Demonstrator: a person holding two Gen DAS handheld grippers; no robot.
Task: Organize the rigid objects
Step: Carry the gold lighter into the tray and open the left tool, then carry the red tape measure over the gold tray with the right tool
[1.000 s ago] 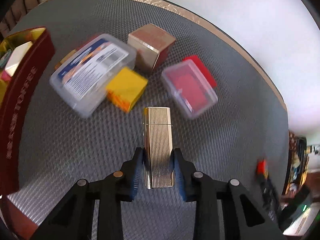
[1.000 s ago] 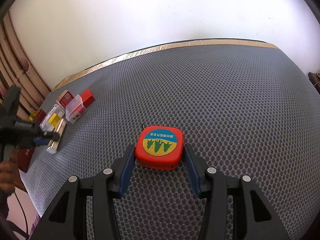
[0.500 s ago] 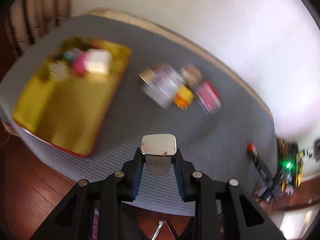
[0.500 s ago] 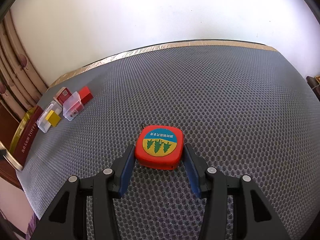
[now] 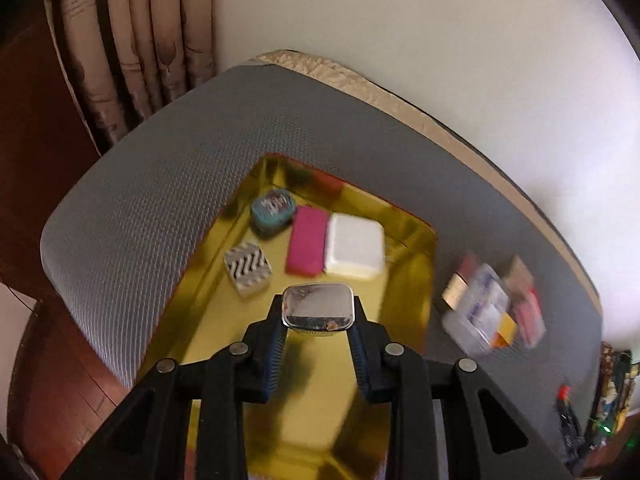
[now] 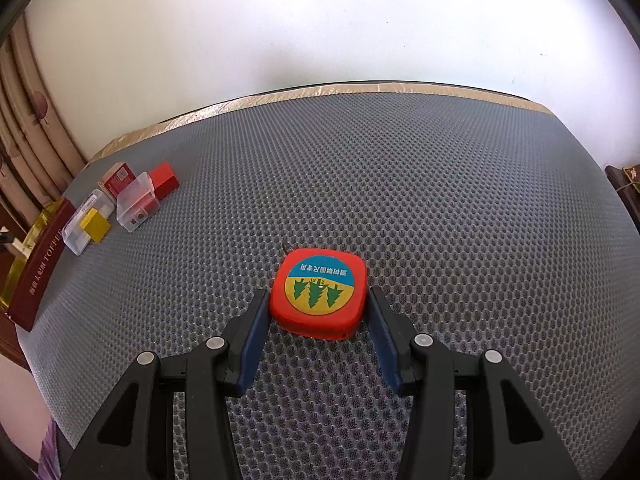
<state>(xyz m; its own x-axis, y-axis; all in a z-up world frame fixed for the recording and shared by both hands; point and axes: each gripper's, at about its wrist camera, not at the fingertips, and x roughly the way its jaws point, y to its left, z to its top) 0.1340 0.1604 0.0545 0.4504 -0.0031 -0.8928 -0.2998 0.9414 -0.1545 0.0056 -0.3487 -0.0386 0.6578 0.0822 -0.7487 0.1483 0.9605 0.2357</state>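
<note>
In the left wrist view the left claw is clamped on a silver metal lighter, seen end-on at the centre of the frame, its pads pressing the two narrow sides. It hangs over the gold tin tray, which sits on the grey mesh desk. In the upper part of the tray lie a teal round tin, a magenta block, a white box and a zigzag-patterned box; the lower part is bare. The lighter looks dense, stiff and smooth, so it could slide in the pads; a grip across its ribbed flanks seems safest, and it should be set down low rather than dropped. In the right wrist view the right claw straddles a red tape measure lying flat on the desk at frame centre; the left pad touches its side, the right shows a slight gap, so I cannot tell whether it grips. That hard, rounded case should be taken across its flat sides.
</note>
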